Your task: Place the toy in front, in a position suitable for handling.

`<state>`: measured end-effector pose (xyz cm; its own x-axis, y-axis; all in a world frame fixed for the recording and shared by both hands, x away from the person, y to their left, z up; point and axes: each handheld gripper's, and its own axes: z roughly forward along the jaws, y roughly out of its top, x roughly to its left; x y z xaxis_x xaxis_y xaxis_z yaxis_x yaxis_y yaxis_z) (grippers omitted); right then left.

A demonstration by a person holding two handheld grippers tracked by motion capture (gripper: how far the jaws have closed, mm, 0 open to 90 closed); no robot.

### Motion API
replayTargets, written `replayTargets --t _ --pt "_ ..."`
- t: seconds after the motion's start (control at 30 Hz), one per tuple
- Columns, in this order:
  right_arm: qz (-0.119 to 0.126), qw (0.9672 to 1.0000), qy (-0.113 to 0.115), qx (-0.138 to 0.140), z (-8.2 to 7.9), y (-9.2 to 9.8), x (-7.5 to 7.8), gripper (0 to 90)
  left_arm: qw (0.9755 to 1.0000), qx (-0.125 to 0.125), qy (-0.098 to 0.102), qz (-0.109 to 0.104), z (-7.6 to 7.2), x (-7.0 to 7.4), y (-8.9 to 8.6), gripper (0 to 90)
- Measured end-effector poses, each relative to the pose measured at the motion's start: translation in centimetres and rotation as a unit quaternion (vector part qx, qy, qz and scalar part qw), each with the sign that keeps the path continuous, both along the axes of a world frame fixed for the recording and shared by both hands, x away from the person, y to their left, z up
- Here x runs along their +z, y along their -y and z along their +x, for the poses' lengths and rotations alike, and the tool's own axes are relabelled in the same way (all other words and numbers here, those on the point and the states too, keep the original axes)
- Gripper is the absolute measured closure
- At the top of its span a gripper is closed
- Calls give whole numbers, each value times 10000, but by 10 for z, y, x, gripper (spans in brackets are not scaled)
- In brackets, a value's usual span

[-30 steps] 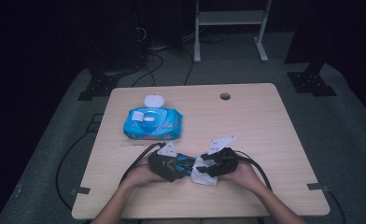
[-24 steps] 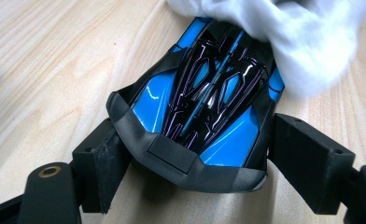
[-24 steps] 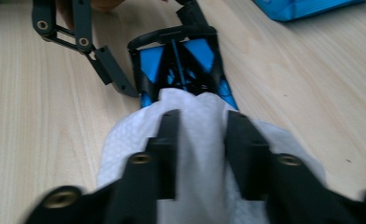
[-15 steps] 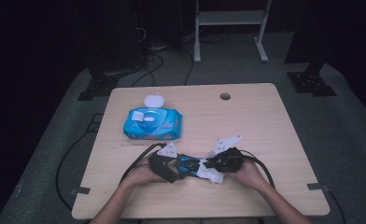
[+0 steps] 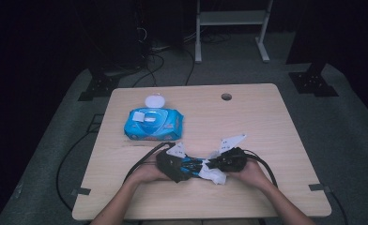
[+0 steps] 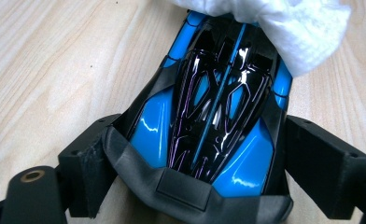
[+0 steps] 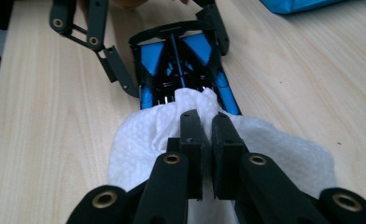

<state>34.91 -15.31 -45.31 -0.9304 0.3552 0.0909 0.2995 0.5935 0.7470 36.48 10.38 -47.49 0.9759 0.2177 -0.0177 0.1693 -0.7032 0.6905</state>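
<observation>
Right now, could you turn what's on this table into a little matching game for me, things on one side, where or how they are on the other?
Things:
1. blue and black toy car
2. white wipe
3. pack of wipes
4. round white lid

States:
A. lies on the table behind the blue pack
B. pinched in the right tongs, draped on the car's end
C. clamped between the left tongs
D. lies flat on the table's left half, beyond the hands

Pairs: 1-C, 2-B, 3-D, 4-A

Counter (image 5: 276, 140) right half bare, open passage. Blue wipes pack (image 5: 153, 123) and white lid (image 5: 155, 101) block far-left area.
</observation>
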Motion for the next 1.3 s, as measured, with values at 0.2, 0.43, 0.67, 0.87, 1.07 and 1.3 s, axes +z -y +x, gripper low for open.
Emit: replayTargets --t 0.2,0.43,0.67,0.87,1.07,1.3 --pt "-72 9996 55 -255 2 -2 2 847 9996 284 87 9 -1 0 1 170" --pt "134 9991 63 -401 5 -9 3 847 9979 637 57 26 0 1 8 170" --pt "52 9956 -46 -931 16 20 -6 847 9975 693 110 -4 -3 -1 5 180" --pt "209 9955 -128 -916 11 12 -6 846 9974 697 167 48 -4 -1 6 187" --pt "200 9967 -88 -779 10 6 -5 845 9976 682 154 15 -4 -1 2 187" --pt "65 9943 -27 -1063 12 23 -8 845 9984 560 126 -21 -5 -1 -5 223"
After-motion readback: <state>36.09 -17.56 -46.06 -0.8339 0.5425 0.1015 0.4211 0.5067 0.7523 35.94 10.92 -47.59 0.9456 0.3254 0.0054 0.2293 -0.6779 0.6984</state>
